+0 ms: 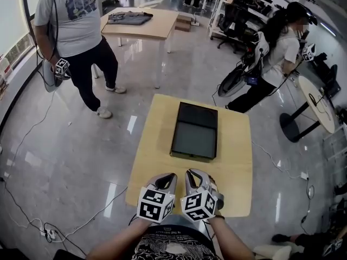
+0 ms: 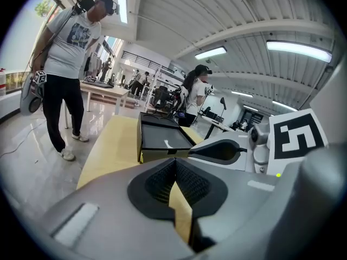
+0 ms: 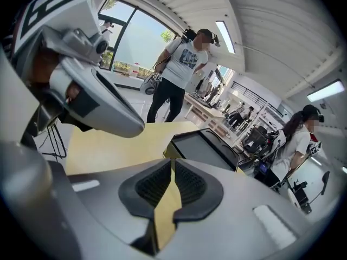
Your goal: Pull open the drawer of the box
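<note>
A flat dark box (image 1: 195, 130) lies in the middle of a small wooden table (image 1: 152, 161); its far part is black and its near part is greyer. In the left gripper view the box (image 2: 162, 137) shows a yellowish front face. I cannot tell whether its drawer is in or out. My left gripper (image 1: 169, 176) and right gripper (image 1: 192, 173) sit side by side at the table's near edge, short of the box and apart from it. The left gripper (image 2: 175, 161) and the right gripper (image 3: 172, 162) are each shut, pads meeting at the tips with nothing between them.
A person (image 1: 78, 31) stands on the floor at the far left holding grippers. Another person (image 1: 276, 58) stands at the right, near a round table (image 1: 317, 102). A second wooden table (image 1: 142, 23) stands behind. Cables (image 1: 32, 221) run over the floor.
</note>
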`<state>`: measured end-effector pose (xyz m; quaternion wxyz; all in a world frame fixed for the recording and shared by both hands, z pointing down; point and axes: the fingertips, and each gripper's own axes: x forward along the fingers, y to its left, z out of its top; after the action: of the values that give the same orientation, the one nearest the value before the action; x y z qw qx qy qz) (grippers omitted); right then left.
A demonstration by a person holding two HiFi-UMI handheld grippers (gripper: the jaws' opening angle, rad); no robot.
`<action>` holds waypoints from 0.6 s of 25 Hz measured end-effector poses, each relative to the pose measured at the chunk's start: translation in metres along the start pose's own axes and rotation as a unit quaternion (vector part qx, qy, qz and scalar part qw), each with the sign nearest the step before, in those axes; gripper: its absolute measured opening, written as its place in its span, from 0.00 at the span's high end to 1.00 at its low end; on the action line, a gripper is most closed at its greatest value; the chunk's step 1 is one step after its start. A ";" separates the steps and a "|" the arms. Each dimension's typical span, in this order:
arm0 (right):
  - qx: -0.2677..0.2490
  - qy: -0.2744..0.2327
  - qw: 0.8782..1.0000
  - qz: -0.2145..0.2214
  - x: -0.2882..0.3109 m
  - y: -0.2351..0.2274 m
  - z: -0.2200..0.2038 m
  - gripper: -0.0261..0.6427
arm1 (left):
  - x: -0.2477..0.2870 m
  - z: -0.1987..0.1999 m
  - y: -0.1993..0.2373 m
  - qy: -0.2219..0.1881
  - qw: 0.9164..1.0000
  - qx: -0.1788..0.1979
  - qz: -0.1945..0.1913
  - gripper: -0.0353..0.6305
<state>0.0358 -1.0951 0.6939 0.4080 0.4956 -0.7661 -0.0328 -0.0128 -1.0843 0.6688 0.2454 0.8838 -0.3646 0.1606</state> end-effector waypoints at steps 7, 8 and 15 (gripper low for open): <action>-0.046 0.023 0.999 -0.013 0.091 -0.049 0.009 0.91 | 0.060 0.042 0.053 -0.002 1.000 -0.009 0.005 0.93; -0.052 0.025 0.998 -0.014 0.103 -0.051 0.013 0.91 | 0.064 0.046 0.063 -0.003 1.000 -0.010 0.005 0.93; -0.105 0.044 0.993 -0.014 0.180 -0.101 0.017 0.90 | 0.117 0.090 0.104 -0.003 1.000 -0.018 0.010 0.93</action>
<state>0.0666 -1.2943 0.7433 0.4904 0.4614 -0.7330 -0.0968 0.0013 -1.2642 0.6816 0.2584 0.8761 -0.3768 0.1543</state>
